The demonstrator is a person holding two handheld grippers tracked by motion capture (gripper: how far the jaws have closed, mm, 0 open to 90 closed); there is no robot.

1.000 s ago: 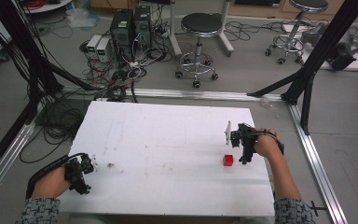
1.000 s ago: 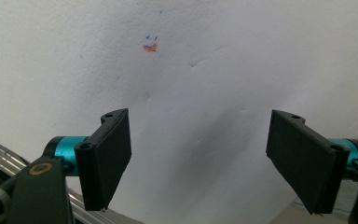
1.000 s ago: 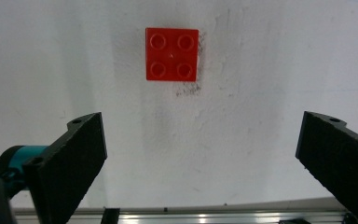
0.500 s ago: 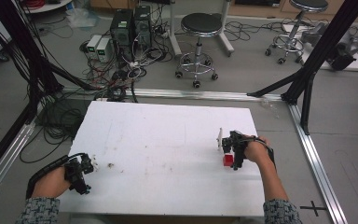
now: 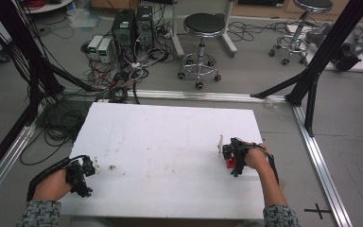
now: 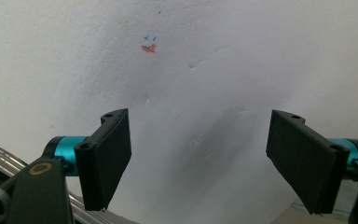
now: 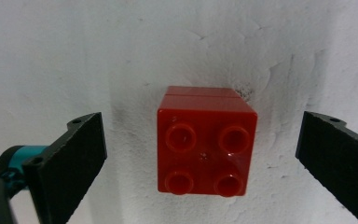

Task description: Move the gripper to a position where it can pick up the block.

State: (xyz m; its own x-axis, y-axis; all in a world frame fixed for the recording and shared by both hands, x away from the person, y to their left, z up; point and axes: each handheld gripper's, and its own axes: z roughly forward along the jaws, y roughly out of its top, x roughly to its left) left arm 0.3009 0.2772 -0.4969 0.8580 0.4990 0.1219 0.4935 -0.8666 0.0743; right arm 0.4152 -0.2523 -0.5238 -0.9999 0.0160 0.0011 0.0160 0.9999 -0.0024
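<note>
One red brick [image 7: 206, 140] with four studs on top sits on the table [image 5: 170, 137], toward four o'clock of its surface. One white table in all. Two grippers: the left gripper [image 5: 81, 176] at the table's eight o'clock corner, the right gripper [image 5: 231, 156] over the brick. Two hands hold them, the left hand [image 5: 52, 184] and the right hand [image 5: 256, 158]. Beyond the table, at twelve and one o'clock, stand two stools [image 5: 203, 28]. Two dark computer towers [image 5: 134, 23] stand at eleven o'clock.
</note>
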